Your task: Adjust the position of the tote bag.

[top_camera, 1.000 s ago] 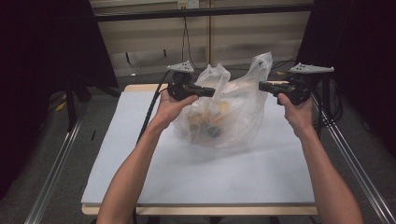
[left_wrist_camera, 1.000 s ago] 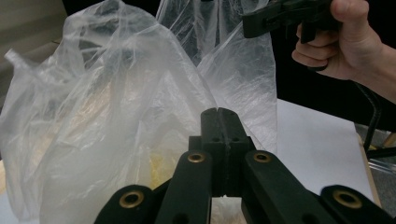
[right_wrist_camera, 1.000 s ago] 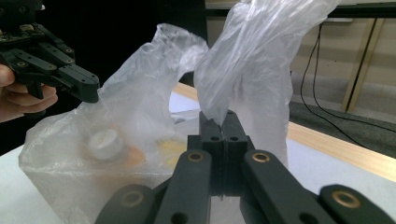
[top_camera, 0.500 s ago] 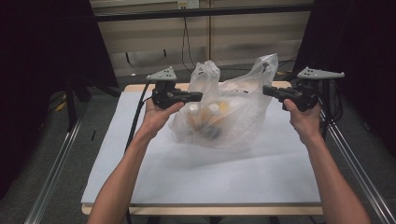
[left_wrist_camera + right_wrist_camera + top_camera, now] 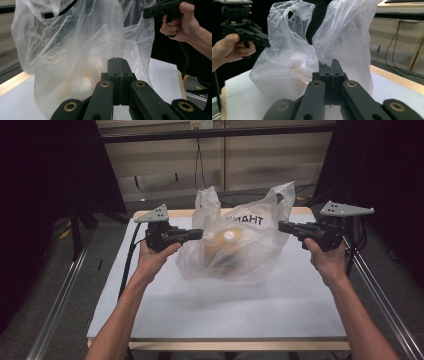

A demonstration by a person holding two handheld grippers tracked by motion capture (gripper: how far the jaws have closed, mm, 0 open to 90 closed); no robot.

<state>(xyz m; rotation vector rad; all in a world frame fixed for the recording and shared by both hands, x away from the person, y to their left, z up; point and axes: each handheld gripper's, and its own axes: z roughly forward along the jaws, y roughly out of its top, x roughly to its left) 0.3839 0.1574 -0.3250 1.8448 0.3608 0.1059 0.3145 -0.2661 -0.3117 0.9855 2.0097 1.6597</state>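
A clear plastic bag (image 5: pixel 235 250) with black lettering stands on the white table (image 5: pixel 200 315), its two handle loops upright. Yellowish items and a white round lid (image 5: pixel 229 235) show through the film. My left gripper (image 5: pixel 199 233) is level at the bag's left side, jaws shut, and a fold of film runs down to its tip (image 5: pixel 116 60). At the bag's right side my right gripper (image 5: pixel 281 226) is likewise shut, with the edge of one bag lobe (image 5: pixel 342 37) narrowing into its tip (image 5: pixel 331 62). The bag's mouth is spread between them.
Metal rails (image 5: pixel 60 305) run along both sides of the table, with dark curtains behind. A wooden strip (image 5: pixel 175 213) edges the table's far side. Cables hang at the back wall (image 5: pixel 199 165). White tabletop lies in front of the bag.
Both hands have moved apart, the left one leftward and the right one rightward. The bag's handle loops followed them, so the bag now spreads wider.
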